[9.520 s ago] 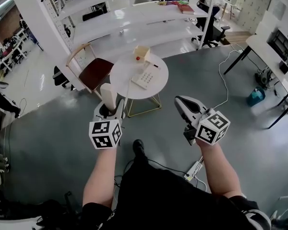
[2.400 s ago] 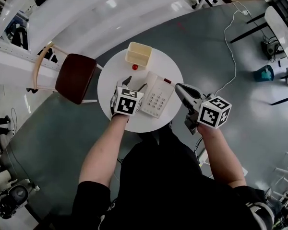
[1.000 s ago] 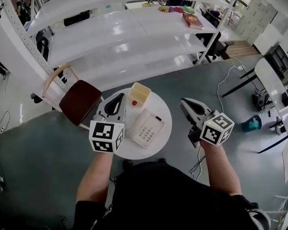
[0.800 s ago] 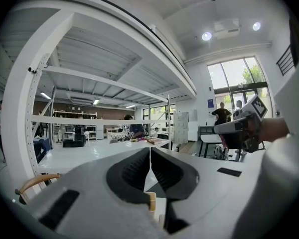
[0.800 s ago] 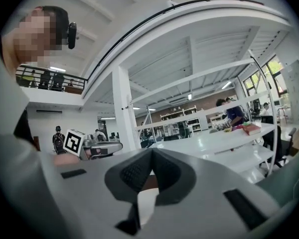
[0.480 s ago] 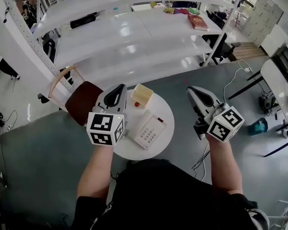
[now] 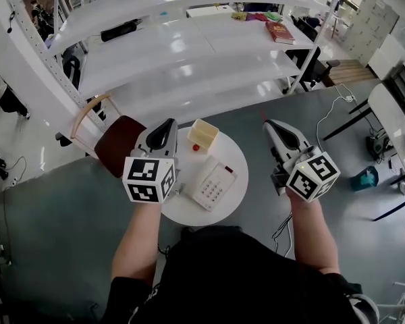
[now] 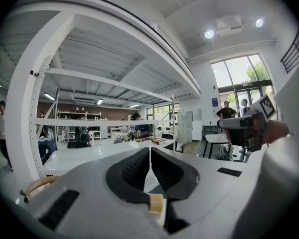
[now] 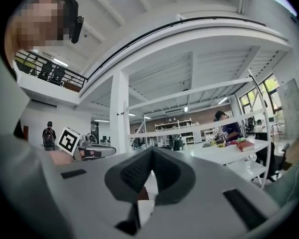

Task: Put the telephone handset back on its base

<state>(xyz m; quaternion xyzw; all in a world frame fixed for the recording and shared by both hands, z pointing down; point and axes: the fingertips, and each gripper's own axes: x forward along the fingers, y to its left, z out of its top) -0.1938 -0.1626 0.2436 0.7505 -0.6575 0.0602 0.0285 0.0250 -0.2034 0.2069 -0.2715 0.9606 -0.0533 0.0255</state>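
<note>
The white telephone [image 7: 213,185] lies on the round white table [image 7: 189,211], keypad up. Its handset seems to rest along the base's left side, though it is too small to be sure. My left gripper [image 7: 167,123] hovers over the table's left edge, shut and empty; in the left gripper view [image 8: 149,156] the dark pads meet. My right gripper [image 7: 269,124] hangs over the floor to the right of the table, also shut with nothing in it [image 9: 152,166]. Both point level, towards the shelves.
A cream box [image 7: 202,135] and a small red object [image 7: 196,148] sit at the table's far edge. A chair with a dark red seat [image 7: 115,154] stands at its left. Long white shelves [image 7: 189,52] run behind. A white cable [image 7: 324,130] trails on the grey floor at right.
Both grippers stay shut and empty and have lifted slightly. The right one has drifted a little to the right. The telephone has not moved on the table.
</note>
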